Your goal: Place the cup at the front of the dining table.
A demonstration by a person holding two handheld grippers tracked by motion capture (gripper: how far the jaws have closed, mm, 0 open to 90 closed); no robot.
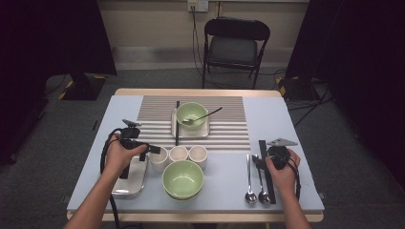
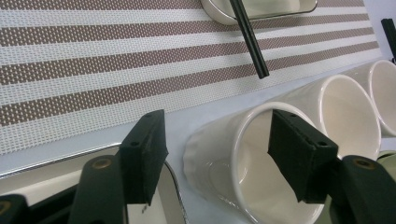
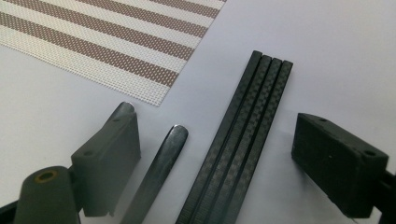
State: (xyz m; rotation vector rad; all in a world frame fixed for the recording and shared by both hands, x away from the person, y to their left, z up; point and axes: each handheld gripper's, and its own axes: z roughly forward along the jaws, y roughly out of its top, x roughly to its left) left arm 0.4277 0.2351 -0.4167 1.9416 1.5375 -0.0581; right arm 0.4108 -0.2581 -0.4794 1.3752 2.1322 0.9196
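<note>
Three white cups stand in a row at the table's middle; the leftmost cup [image 1: 158, 159] [image 2: 224, 163] lies between the jaws of my left gripper [image 1: 154, 150] [image 2: 219, 135]. One jaw is outside its wall, the other is inside the mouth, and a gap shows beside the outer pad, so the gripper is open. My right gripper [image 1: 263, 157] [image 3: 215, 140] stands open low over a spoon handle [image 3: 159, 168] and several black chopsticks [image 1: 267, 171] [image 3: 238, 144] lying side by side.
A green bowl [image 1: 183, 177] sits in front of the cups. On the striped placemat [image 1: 224, 133] [image 3: 107, 42] a second green bowl [image 1: 192, 114] holds a spoon, with a chopstick [image 2: 250, 37] beside its tray. A metal tray [image 1: 129, 183] lies under my left hand. Two spoons [image 1: 249, 181] lie at the right.
</note>
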